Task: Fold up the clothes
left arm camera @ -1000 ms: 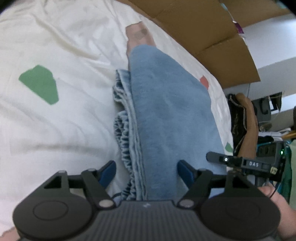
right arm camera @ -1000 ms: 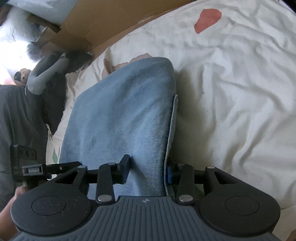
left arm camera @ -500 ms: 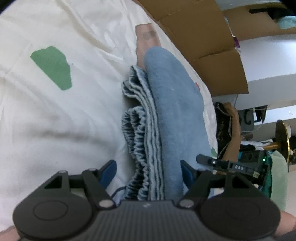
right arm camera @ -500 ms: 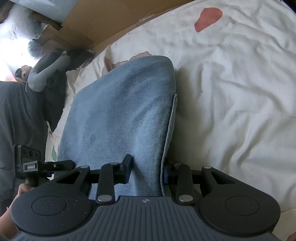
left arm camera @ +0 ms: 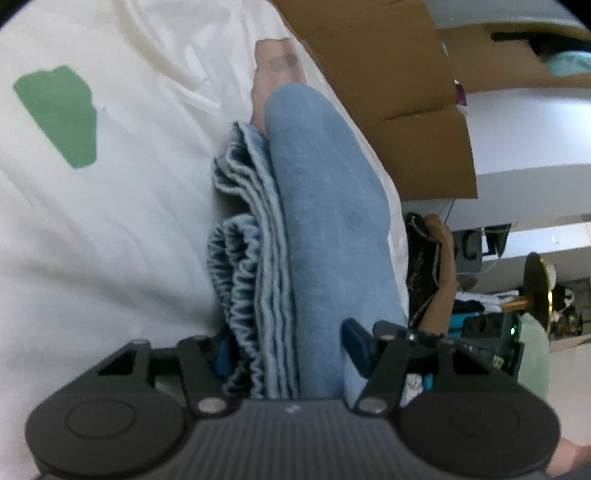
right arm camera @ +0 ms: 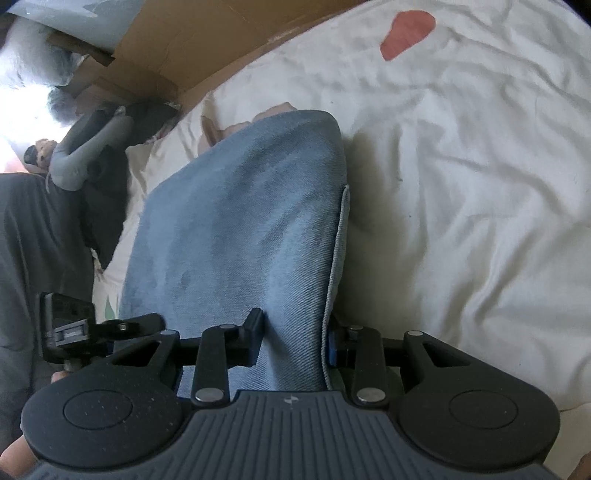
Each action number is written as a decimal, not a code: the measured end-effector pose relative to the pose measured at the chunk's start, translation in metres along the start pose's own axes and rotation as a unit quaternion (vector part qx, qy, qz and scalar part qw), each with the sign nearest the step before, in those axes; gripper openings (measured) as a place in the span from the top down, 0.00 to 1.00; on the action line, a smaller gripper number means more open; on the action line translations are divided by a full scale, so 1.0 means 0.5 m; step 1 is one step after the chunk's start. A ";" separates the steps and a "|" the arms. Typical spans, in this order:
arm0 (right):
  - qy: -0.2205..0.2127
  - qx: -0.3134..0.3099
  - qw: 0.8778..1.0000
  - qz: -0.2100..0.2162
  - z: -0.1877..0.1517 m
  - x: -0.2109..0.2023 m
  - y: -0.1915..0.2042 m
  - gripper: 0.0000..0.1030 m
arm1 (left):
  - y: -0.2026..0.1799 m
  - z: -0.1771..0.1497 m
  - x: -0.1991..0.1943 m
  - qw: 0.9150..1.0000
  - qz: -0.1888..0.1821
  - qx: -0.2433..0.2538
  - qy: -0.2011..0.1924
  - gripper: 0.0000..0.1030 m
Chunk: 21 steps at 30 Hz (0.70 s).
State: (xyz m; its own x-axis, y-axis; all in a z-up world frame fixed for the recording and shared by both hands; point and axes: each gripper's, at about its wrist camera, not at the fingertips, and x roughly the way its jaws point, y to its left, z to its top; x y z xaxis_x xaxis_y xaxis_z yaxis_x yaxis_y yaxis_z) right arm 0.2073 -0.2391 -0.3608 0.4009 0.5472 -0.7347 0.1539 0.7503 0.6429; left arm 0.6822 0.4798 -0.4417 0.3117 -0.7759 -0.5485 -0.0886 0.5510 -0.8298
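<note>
Nearest in the left wrist view, the left gripper (left arm camera: 286, 352) straddles the thick end of the folded jeans (left arm camera: 317, 229); its jaws have just been closing, and the stacked layers, with a gathered waistband edge on the left, now fill the gap between the blue pads, which appear to press on both flanks. In the right wrist view the right gripper (right arm camera: 295, 338) is clenched on another part of the jeans (right arm camera: 243, 229), its black left finger (right arm camera: 255, 328) dug into the denim face and the blue-padded right finger (right arm camera: 332, 345) tight against the seamed edge. A hand (right arm camera: 16, 456) shows at the lower left corner of that view. The jeans lie as a long, narrow folded bundle on the white sheet (right arm camera: 461, 221), running away from both grippers to a rounded fold at the far end. Beyond that end a bit of pink cloth (left arm camera: 275, 70) peeks out from under the denim. The sheet is wrinkled and bears a green patch (left arm camera: 61, 114) to the left and a red patch (right arm camera: 408, 31) farther off on the right. Past the sheet's far edge stand brown cardboard boxes (left arm camera: 399, 92).
</note>
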 end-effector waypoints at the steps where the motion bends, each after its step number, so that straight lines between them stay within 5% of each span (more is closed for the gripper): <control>1: -0.002 0.000 1.000 0.004 0.000 -0.002 -0.002 0.68 | 0.003 0.002 0.001 1.000 -0.003 -0.004 0.001 0.41; 12: 0.034 0.024 0.997 0.069 0.016 0.045 -0.054 0.56 | 0.002 0.024 0.015 0.999 0.002 -0.027 0.028 0.43; 21: 0.025 0.011 0.994 0.104 0.022 0.019 -0.040 0.78 | -0.021 0.032 0.019 0.998 0.027 -0.014 0.050 0.49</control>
State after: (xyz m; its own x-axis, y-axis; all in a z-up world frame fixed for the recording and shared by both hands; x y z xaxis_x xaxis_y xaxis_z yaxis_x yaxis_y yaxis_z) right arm 0.2180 -0.2532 -0.3783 0.3809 0.7077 -0.5951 0.0929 0.6110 0.7861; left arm 0.7014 0.4714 -0.4366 0.2102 -0.7727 -0.5990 -0.1294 0.5853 -0.8004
